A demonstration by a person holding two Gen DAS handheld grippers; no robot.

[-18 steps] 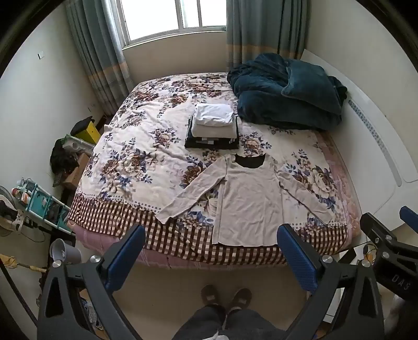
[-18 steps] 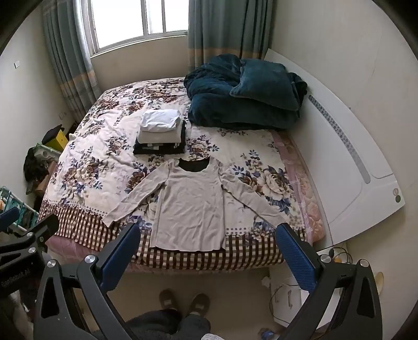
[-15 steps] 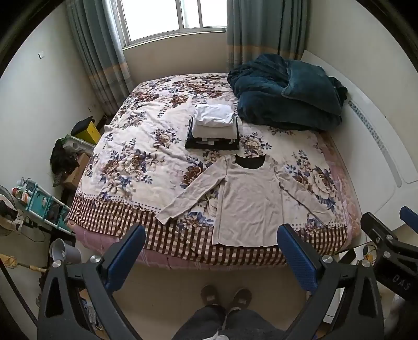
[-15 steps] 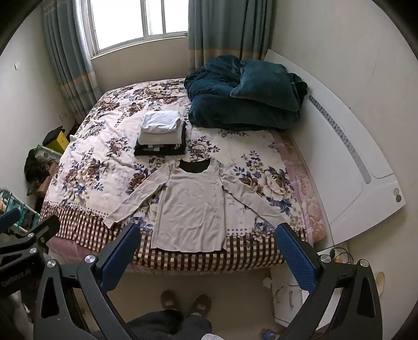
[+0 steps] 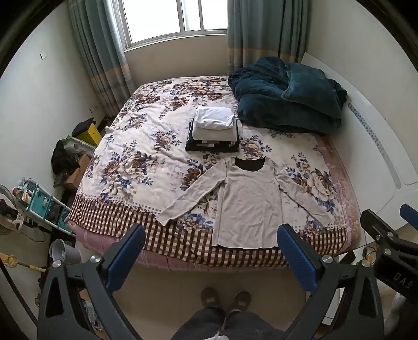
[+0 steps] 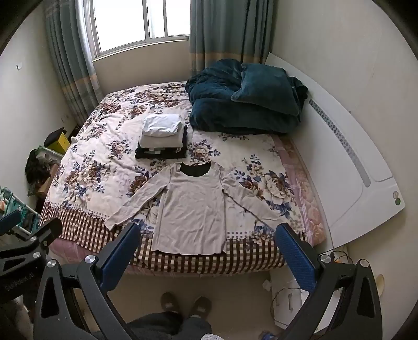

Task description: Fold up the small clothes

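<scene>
A pale long-sleeved top (image 5: 248, 206) (image 6: 192, 209) lay flat and face up near the foot edge of the bed (image 5: 125, 167) (image 6: 86, 167), its hem on the checked border of the flowered bedspread and its dark-lined neck pointing toward the window (image 5: 177, 18). Both sleeves were spread outward and down, away from the body of the top. Just beyond the neckline sat a stack of folded clothes (image 5: 214, 129) (image 6: 163, 140), white pieces on top of dark ones, not touching the top. Further back, against the white headboard (image 5: 378, 146) (image 6: 347, 157), a dark teal blanket (image 5: 287, 102) (image 6: 245, 104) was heaped up. The left gripper (image 5: 210, 256) hung above the floor in front of the bed, its blue-padded jaws spread wide and empty, well clear of the top. The right gripper (image 6: 206, 252) was held the same way, jaws wide apart with nothing between them, and its black frame also showed at the right edge of the left camera's view. Below both, the person's brown slippers (image 5: 226, 300) (image 6: 185, 306) stood on the pale floor facing the bed. Grey-green curtains (image 5: 102, 52) (image 6: 68, 57) hung beside the window, and clutter including a yellow box (image 5: 90, 133) sat along the left wall.
</scene>
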